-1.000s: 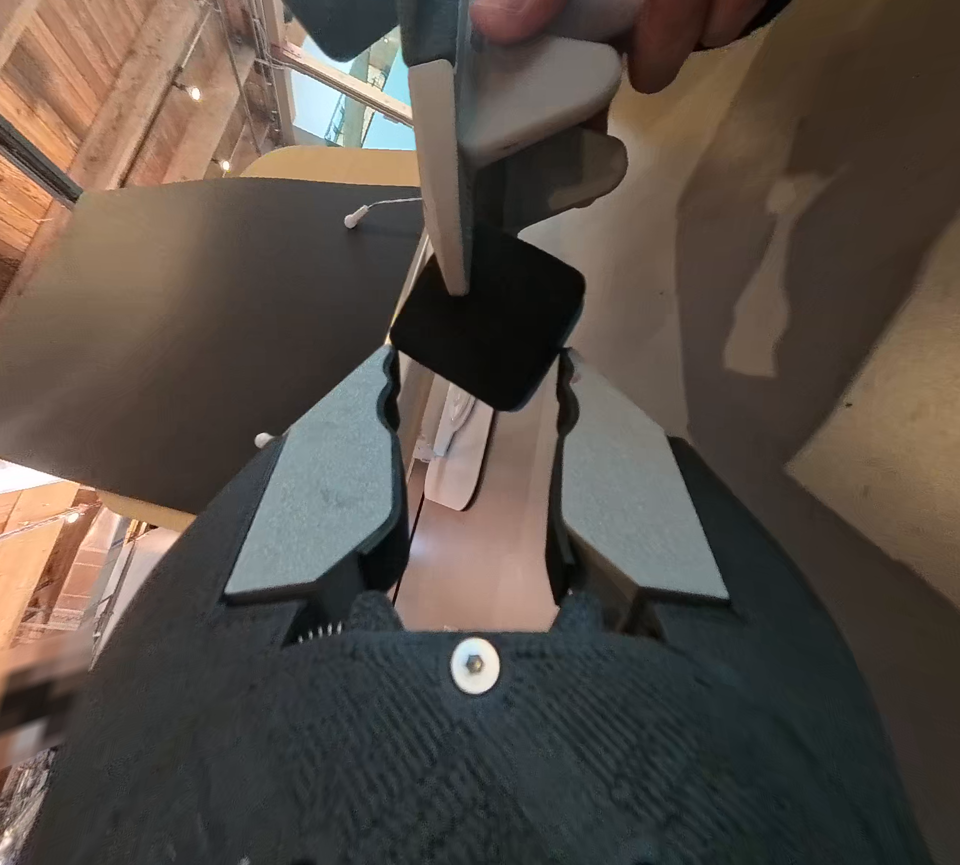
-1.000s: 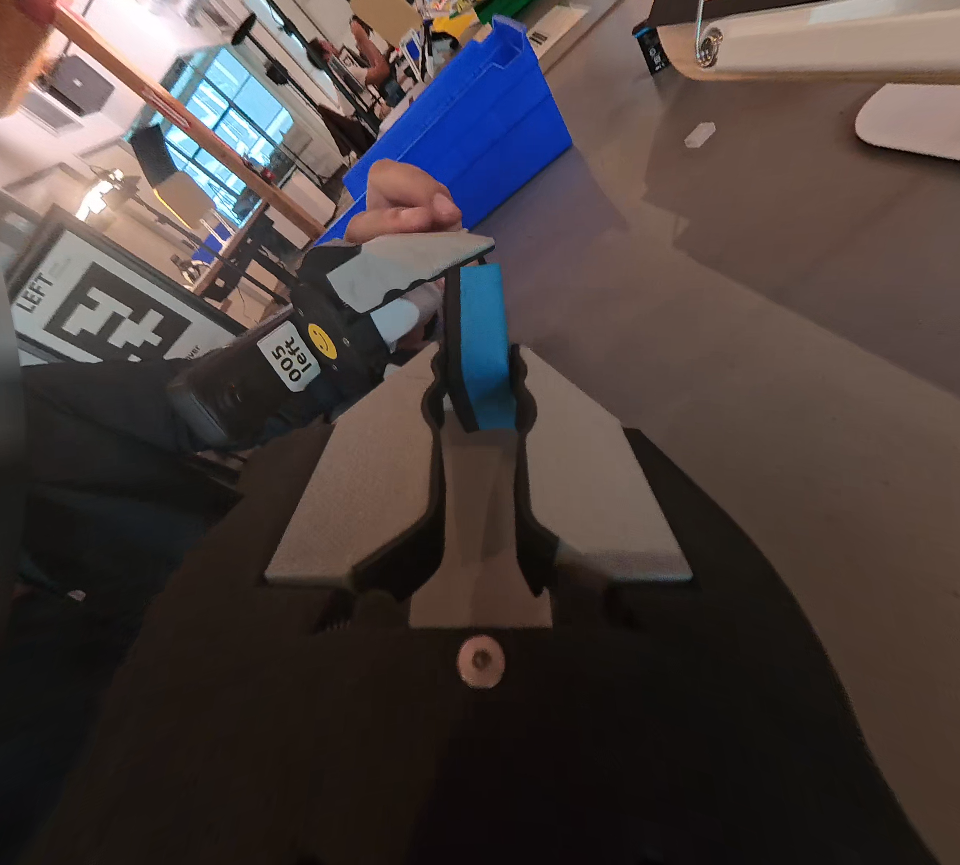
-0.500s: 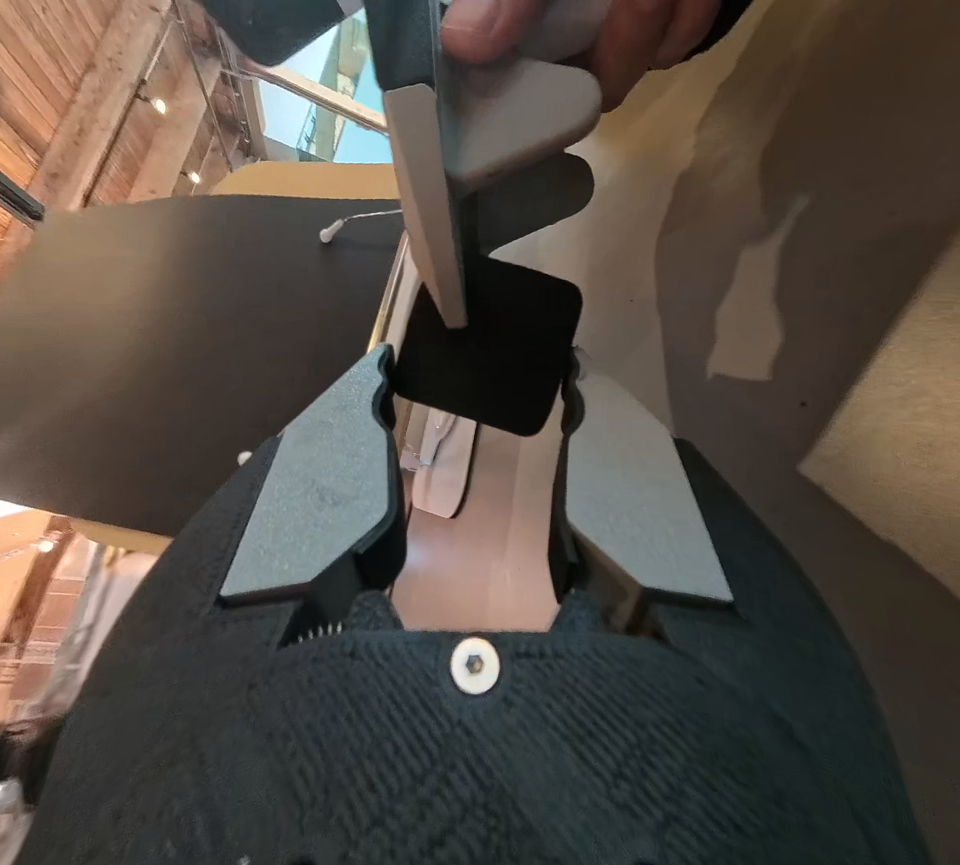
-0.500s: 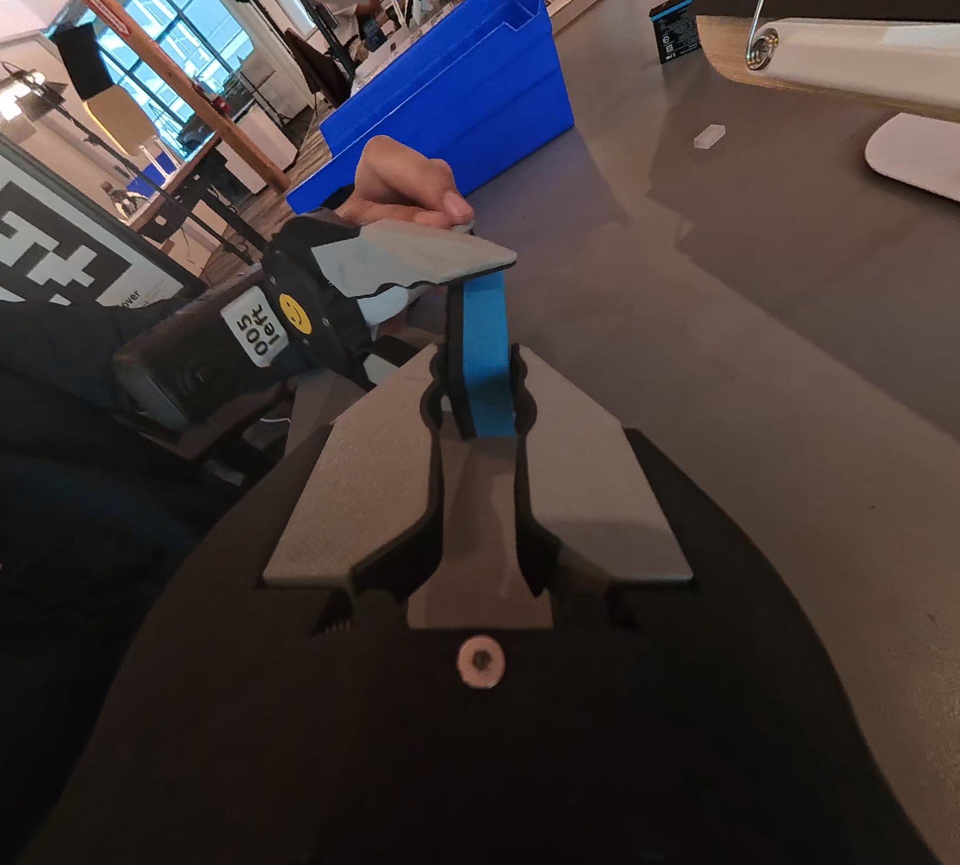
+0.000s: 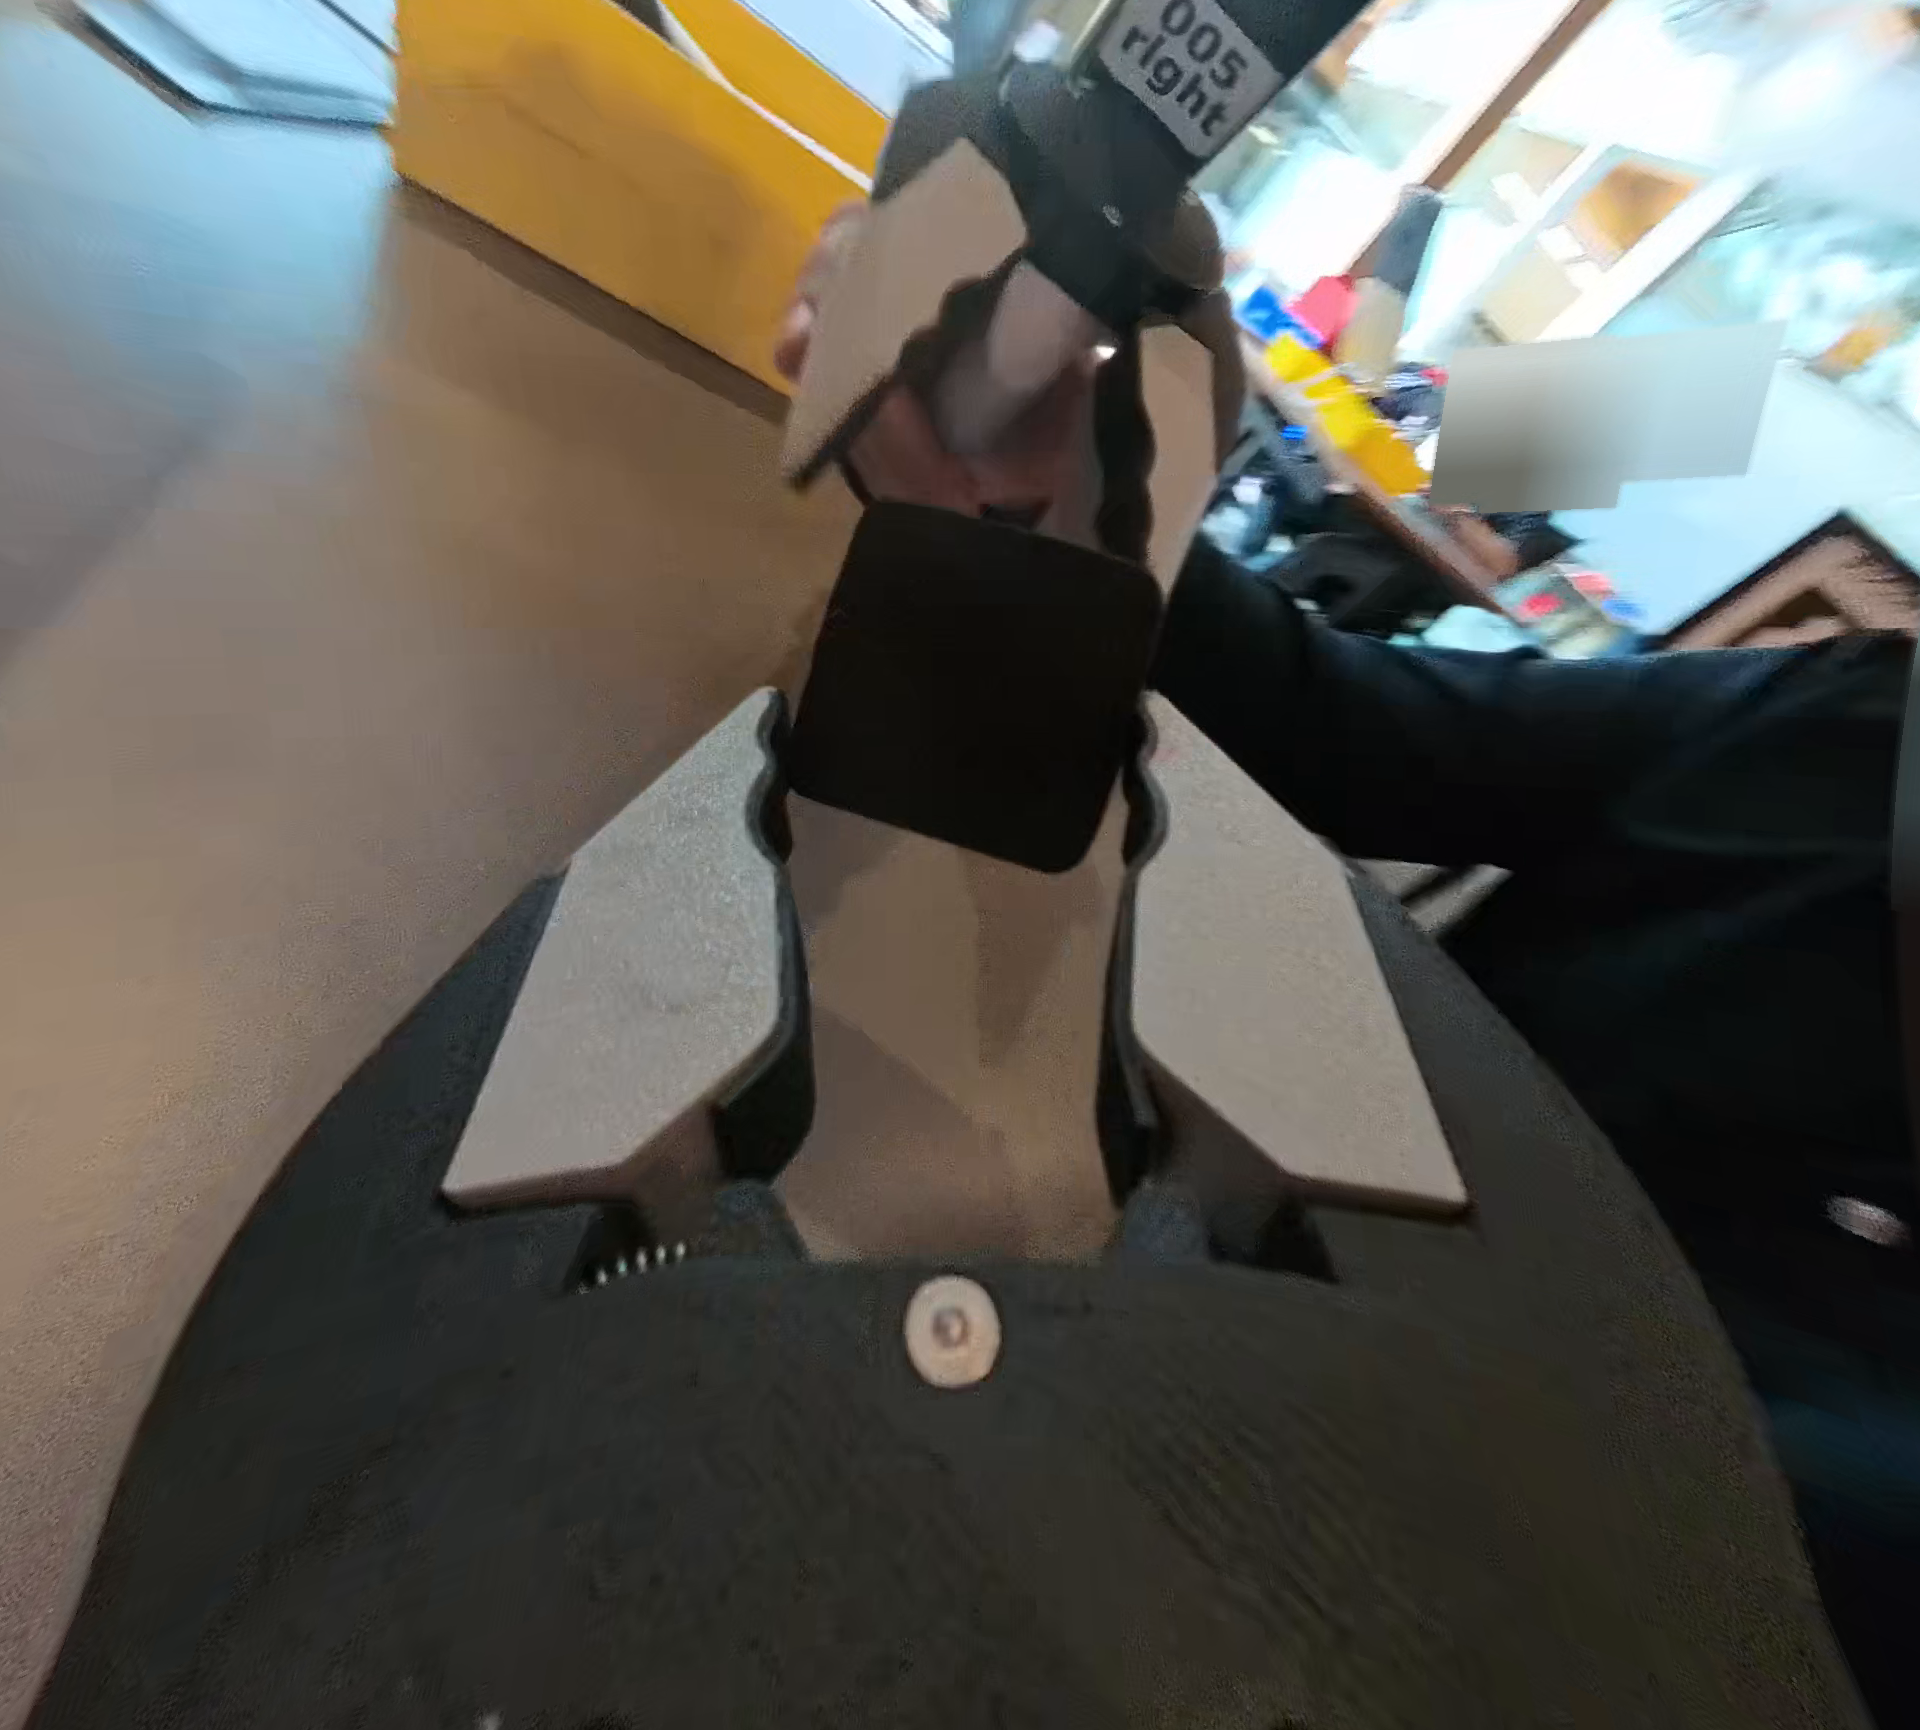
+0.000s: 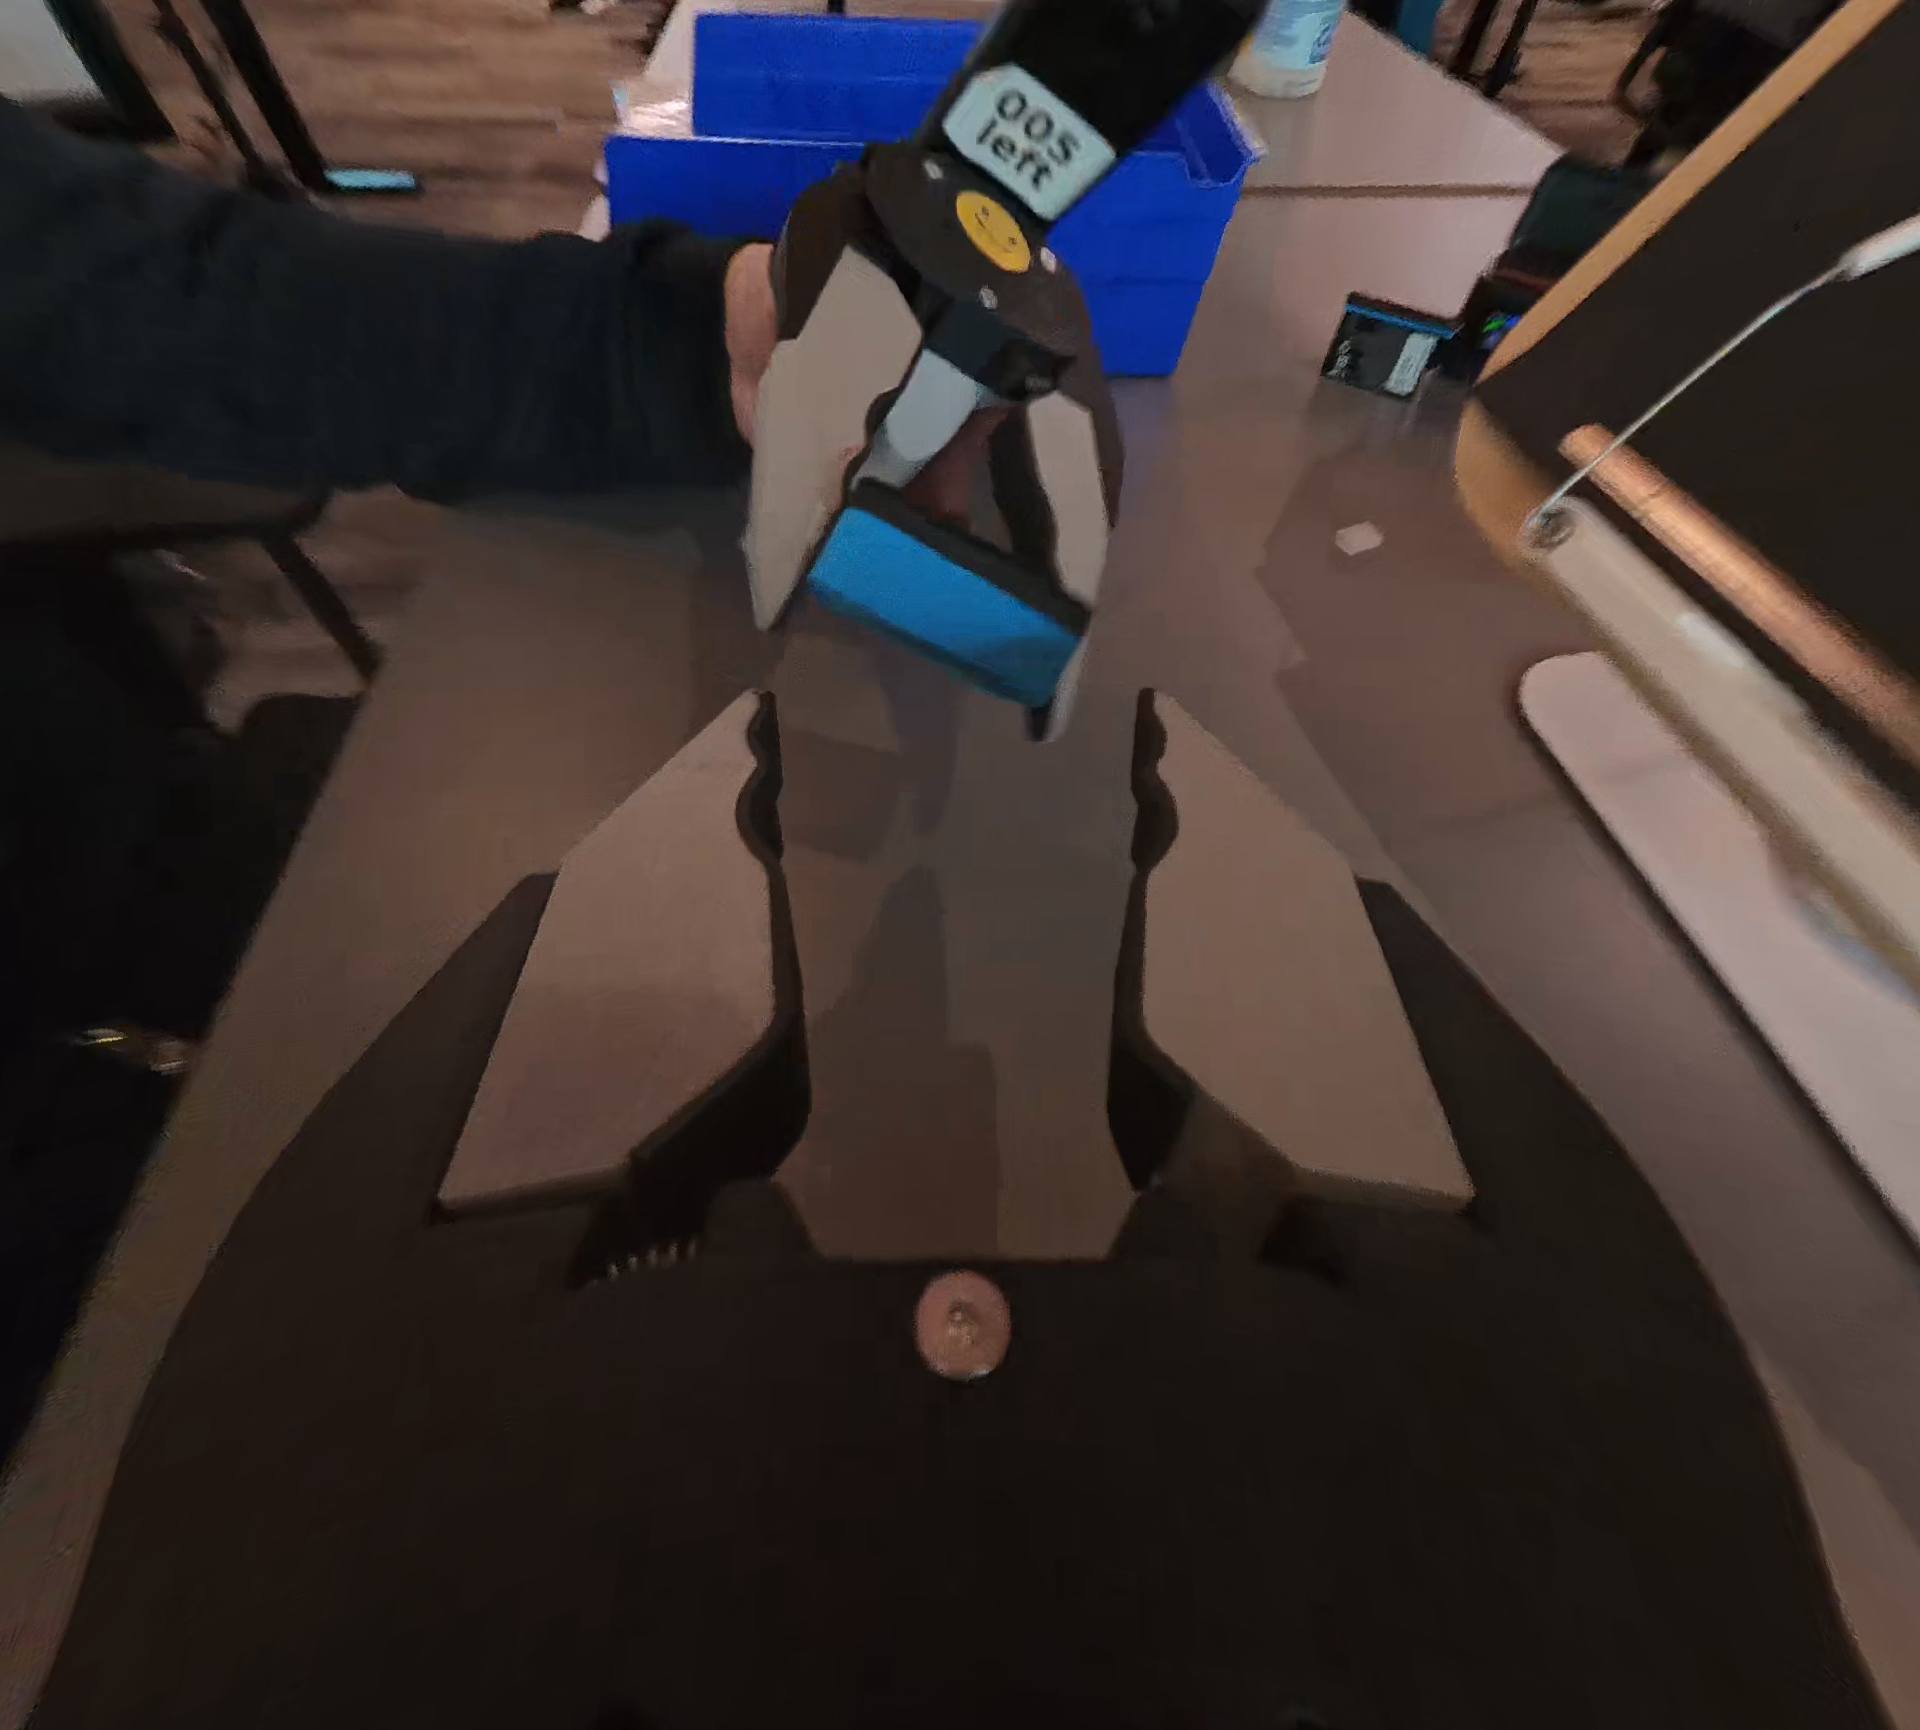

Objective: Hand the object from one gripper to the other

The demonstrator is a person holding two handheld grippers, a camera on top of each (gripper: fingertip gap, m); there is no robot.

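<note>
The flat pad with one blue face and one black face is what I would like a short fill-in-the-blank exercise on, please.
1. The flat blue-and-black pad is gripped by the ____ gripper.
2. The right gripper has its jaws ____.
3. Behind the left gripper in the right wrist view stands a ____ plastic bin.
4. The left wrist view shows the pad's ____ face.

Missing words: left; open; blue; black

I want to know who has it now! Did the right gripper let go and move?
Yes. The right gripper let go of the block, now open, and backed away from the blue bin, leaving it with the left gripper.
</note>
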